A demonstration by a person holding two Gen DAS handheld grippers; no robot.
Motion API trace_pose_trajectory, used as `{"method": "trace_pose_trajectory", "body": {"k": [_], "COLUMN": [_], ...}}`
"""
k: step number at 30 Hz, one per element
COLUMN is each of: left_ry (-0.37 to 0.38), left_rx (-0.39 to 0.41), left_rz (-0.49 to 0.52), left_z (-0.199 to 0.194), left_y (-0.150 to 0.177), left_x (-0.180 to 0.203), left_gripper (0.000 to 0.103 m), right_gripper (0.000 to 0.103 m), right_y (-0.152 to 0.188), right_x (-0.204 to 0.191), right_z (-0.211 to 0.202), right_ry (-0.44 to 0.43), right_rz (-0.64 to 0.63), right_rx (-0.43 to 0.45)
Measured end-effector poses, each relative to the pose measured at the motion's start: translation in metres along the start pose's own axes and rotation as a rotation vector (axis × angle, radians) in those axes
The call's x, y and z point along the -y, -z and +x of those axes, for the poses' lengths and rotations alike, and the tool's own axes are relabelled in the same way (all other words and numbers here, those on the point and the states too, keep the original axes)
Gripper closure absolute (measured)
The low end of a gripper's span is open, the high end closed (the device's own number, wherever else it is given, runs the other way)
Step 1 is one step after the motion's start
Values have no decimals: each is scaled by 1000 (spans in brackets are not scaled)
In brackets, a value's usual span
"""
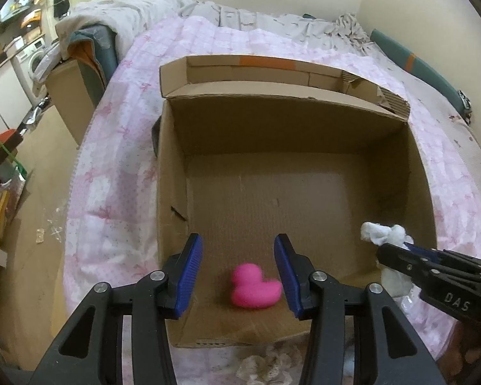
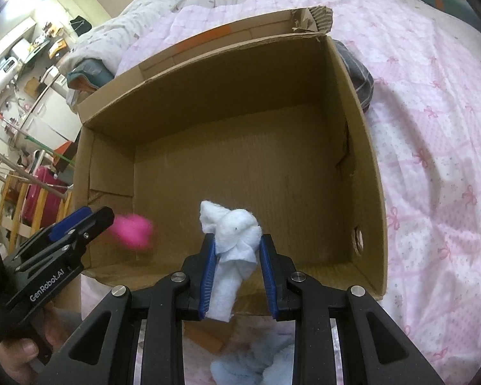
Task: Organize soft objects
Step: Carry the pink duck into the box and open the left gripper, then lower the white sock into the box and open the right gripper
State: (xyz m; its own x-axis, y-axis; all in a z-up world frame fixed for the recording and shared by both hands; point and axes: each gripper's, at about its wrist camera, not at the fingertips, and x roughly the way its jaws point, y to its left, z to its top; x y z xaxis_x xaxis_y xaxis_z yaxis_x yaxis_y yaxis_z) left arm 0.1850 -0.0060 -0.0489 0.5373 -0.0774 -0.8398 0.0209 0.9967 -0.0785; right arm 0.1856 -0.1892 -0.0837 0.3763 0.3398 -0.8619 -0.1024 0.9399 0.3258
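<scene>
On the pink bedspread point(image 2: 433, 160), left gripper point(image 1: 239, 276) spread over box point(image 1: 288, 128); right gripper point(image 2: 237, 276) pinches white cloth point(image 2: 234, 240).

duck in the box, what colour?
Hot pink duck, sharpest in the left wrist view.

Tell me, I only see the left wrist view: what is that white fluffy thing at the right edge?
Observer: A white soft toy, pinched between the right tool's blue fingers.
Operator: Is it in the box yet?
Observer: No, it hangs over the box's near edge.
Operator: Anything else waiting?
Observer: A light blue fluffy cloth lies below the right tool, outside the box.
</scene>
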Motion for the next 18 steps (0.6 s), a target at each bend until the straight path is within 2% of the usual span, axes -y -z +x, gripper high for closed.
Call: {"method": "trace_pose_trajectory", "body": {"k": [6, 7, 8, 10, 18], "left_ry": [-7, -2, 1, -3, -37], "left_rx": [-13, -16, -17, -5, 27], "left_rz": [13, 12, 5, -6, 18], "left_z": [2, 2, 1, -1, -6], "left_y": [0, 0, 0, 0, 0], "left_x": [4, 4, 4, 4, 9], "left_gripper": [58, 49, 36, 28, 27], "right_gripper": [74, 74, 74, 74, 74], "right_y": [-1, 0, 0, 0, 0], "right_x": [1, 1, 1, 1, 2], "right_z": [3, 3, 3, 3, 3], "right_ry": [4, 4, 4, 3, -1], "right_rz": [4, 3, 3, 4, 8], "right_rx": [-4, -4, -3, -4, 1]}}
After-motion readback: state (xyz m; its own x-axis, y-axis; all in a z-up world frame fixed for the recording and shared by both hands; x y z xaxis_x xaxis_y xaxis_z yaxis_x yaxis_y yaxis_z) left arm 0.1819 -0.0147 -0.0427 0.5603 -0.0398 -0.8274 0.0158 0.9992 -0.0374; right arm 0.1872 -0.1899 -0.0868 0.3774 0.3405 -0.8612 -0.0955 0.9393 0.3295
